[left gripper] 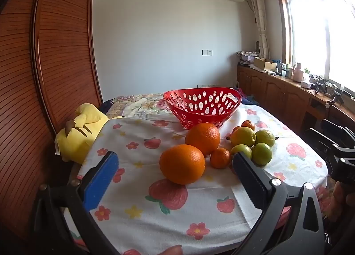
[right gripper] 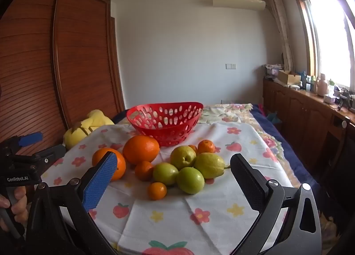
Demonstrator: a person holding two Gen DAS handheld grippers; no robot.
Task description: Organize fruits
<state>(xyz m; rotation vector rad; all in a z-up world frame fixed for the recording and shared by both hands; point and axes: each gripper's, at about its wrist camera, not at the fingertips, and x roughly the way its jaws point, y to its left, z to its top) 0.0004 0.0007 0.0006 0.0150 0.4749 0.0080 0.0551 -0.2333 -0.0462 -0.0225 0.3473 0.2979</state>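
An empty red perforated basket (left gripper: 203,105) (right gripper: 165,119) stands at the far side of the fruit-print cloth. In front of it lie two large oranges (left gripper: 182,164) (right gripper: 141,148), several small mandarins (left gripper: 219,158) (right gripper: 157,190), and several green and yellow-green fruits (left gripper: 261,153) (right gripper: 190,180). My left gripper (left gripper: 175,159) is open, with the nearest large orange lying on the cloth just beyond its fingertips. My right gripper (right gripper: 173,161) is open too, short of the green fruits and mandarins. Neither holds anything.
A yellow plush toy (left gripper: 78,134) (right gripper: 88,128) lies at the cloth's left edge by a wooden wardrobe (left gripper: 44,66). A cluttered wooden sideboard (left gripper: 288,86) runs under the window on the right. The left gripper's body (right gripper: 22,166) and a hand show at the right wrist view's left edge.
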